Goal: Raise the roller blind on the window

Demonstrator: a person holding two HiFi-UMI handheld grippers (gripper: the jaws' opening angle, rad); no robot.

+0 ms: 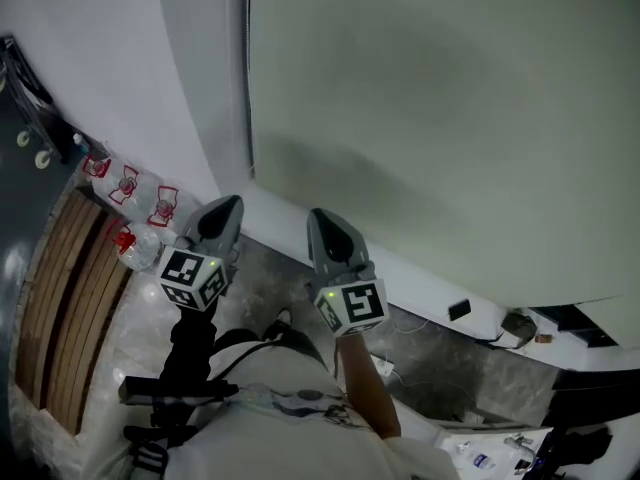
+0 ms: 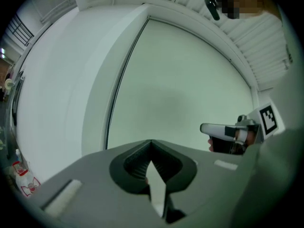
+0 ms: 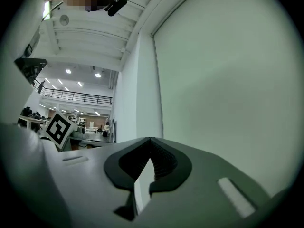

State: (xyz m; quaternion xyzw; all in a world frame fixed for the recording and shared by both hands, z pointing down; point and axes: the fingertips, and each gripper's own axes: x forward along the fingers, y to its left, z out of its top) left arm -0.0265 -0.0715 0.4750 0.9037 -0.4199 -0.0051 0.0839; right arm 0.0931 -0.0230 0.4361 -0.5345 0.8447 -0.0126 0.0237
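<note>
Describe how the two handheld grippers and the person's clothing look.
The left gripper and right gripper are grey wedge-shaped shells tapering to a tip, with black ribbed pads inside. Each carries a white cube with black square markers. The person wears a white top.

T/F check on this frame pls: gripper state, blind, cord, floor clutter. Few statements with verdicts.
1. The left gripper and the right gripper both have their jaws together with nothing between them. True.
2. The roller blind is already rolled up. False: it hangs down over the whole window.
3. The left gripper grips the cord. False: the cord hangs at the blind's left edge, apart from both grippers.
4. Red-labelled bottles sit by the wall at the left of the head view. True.
</note>
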